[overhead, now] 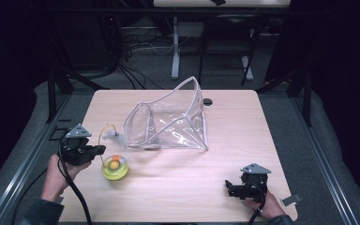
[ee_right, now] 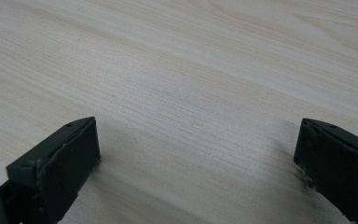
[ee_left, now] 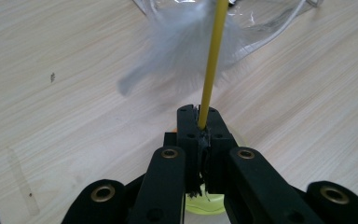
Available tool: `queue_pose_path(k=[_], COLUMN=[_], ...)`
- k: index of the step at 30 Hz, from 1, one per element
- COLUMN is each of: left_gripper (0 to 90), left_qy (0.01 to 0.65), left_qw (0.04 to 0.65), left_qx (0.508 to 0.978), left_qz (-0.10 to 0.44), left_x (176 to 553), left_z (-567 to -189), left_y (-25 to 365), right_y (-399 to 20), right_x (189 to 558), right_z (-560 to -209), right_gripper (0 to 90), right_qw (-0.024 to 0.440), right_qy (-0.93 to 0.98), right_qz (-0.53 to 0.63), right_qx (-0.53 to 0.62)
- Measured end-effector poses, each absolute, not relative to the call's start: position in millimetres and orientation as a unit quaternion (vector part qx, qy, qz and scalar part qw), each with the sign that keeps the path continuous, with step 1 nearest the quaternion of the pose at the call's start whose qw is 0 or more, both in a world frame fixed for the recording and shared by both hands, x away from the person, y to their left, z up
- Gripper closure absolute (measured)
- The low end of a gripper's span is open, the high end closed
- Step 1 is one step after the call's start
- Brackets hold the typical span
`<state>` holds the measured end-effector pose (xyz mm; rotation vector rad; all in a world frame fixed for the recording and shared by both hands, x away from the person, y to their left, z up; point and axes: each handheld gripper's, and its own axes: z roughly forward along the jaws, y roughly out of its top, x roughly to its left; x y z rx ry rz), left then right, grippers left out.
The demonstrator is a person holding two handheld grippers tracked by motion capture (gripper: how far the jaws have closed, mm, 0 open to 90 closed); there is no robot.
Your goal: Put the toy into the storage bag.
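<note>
seen largest to smallest. worktop [overhead: 178, 187] of pale wood, mostly bare. clear plastic pouch [overhead: 168, 123] near the middle, standing open, mouth gaping toward ten o'clock, nothing visible inside. yellow-green toy base [overhead: 115, 168] at eight o'clock from the pouch, round, translucent, with an orange ball in it, resting on the worktop well apart from the pouch. from it, a thin yellow wand [ee_left: 212, 60], bowed upward, ending in a pale grey feather [ee_left: 177, 46] just beside the pouch's mouth.

judged as an early stage: grasp made, placing into the pouch apparently yet to come. left tool [ee_left: 200, 123] clamped on the yellow wand low down, close above the base, jaws pressed together around it. right tool [ee_right: 196, 154] at five o'clock on the worktop, jaws wide apart, nothing between them, well apart from the toy and pouch. likely left to do: lifting the toy, carrying it toward two o'clock, feeding it through the opening, perhaps with the right tool steadying the rim.
</note>
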<state>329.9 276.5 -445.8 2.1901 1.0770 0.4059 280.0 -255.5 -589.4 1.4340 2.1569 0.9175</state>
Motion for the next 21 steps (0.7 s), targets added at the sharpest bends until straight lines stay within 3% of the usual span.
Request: queue_pose_path(k=[21], left_gripper=[88.3], left_qy=[0.428], left_qw=[0.325], left_qx=[0.823], left_qz=[0.182], left_x=[325], left_z=[-427], left_y=[301], right_y=[-255], right_x=[280], right_z=[-589], right_gripper=[0.0], right_qw=[0.196], right_qy=[0.770], right_qz=[0.328], right_qx=[0.512])
